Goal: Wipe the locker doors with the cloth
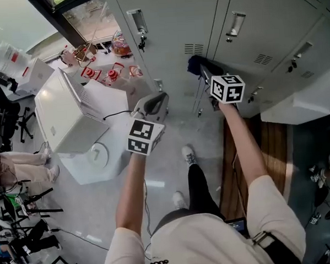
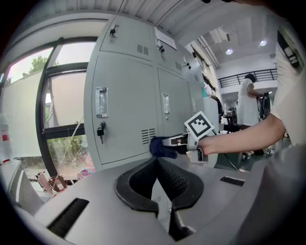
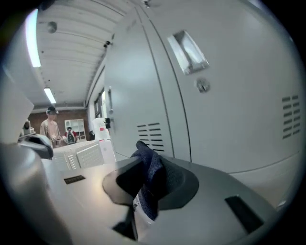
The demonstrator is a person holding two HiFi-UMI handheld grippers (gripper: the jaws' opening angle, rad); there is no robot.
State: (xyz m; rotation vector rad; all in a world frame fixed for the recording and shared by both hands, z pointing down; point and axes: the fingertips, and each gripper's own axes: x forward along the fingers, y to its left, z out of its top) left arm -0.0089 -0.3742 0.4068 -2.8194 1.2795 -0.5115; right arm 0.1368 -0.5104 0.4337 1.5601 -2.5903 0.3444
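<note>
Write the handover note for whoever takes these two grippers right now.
Left gripper: fingers together, empty, held off the lockers.
Right gripper: shut on the dark blue cloth, raised to the locker doors beside the vent slots; contact can't be confirmed.
Done: cloth is in hand. No wiped patch can be made out.
Left: wipe the locker doors.

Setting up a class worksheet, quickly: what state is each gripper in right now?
Left gripper: closed, nothing between its jaws.
Right gripper: closed, holding the dark blue cloth.
</note>
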